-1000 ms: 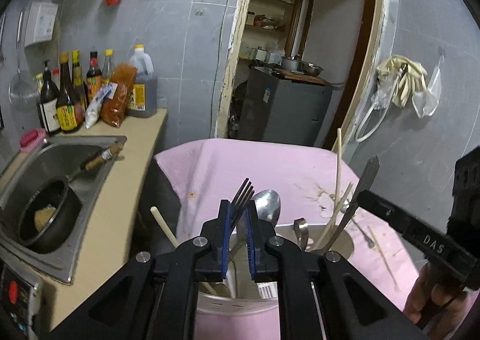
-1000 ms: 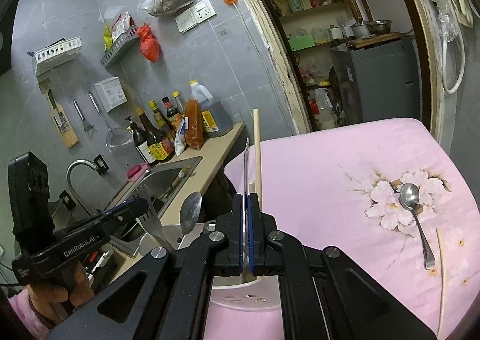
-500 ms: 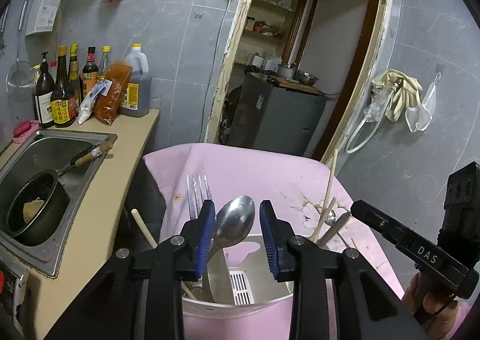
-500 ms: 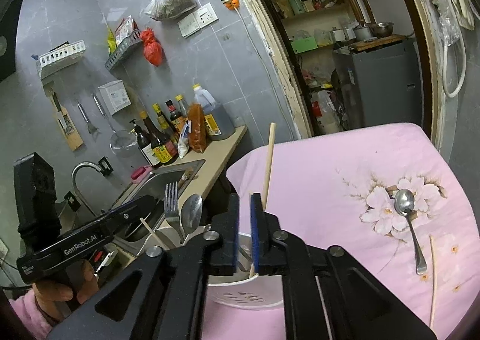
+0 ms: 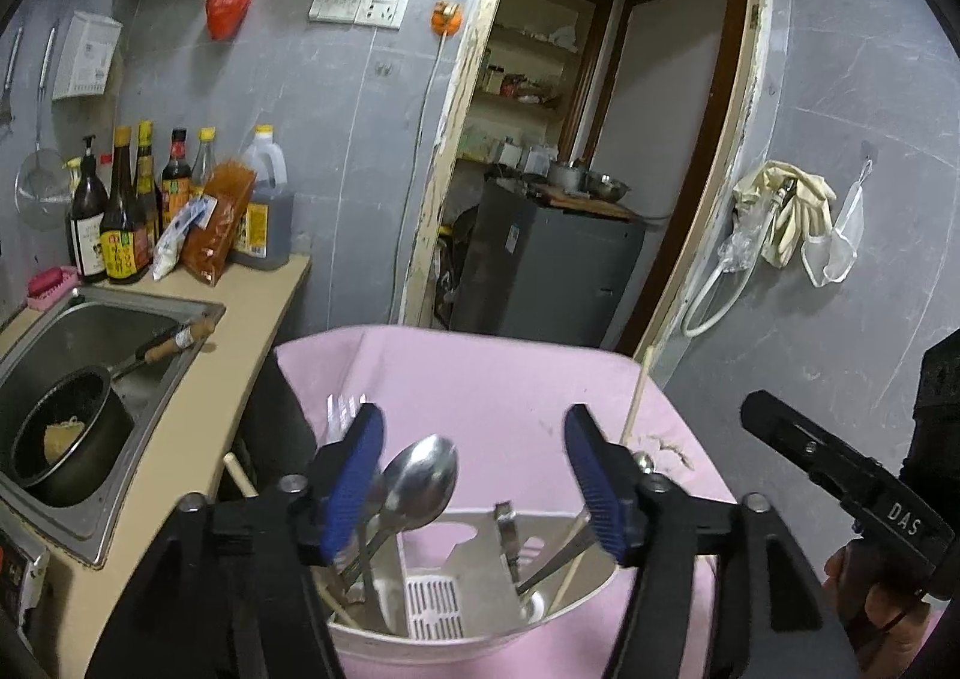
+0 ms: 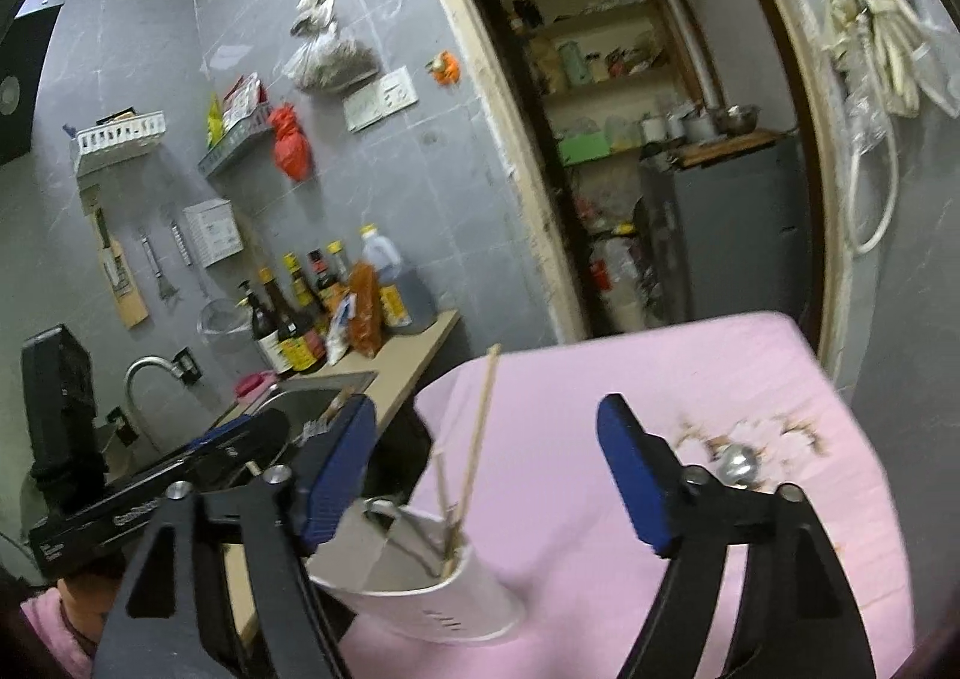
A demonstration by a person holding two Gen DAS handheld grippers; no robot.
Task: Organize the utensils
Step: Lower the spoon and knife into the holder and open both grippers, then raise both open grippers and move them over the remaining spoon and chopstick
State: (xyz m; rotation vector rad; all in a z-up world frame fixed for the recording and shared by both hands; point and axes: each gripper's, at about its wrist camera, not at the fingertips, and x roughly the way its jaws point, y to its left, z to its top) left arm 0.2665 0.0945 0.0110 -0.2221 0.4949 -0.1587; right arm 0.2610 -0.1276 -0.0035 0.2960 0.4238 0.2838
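On right tool (image 5: 840, 475): seemingly "DAS".

My left finger (image 5: 354, 475) hid the fork (image 5: 343, 408) below its tines. At three o'clock, the frame edge cut off my other gripper's body. In the right view, blur smeared the spoon (image 6: 739, 463) on the pink cloth (image 6: 600, 409); my finger covered its handle.

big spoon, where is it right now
In the left wrist view the big spoon stands bowl-up in the left compartment of the white utensil holder, beside the fork.
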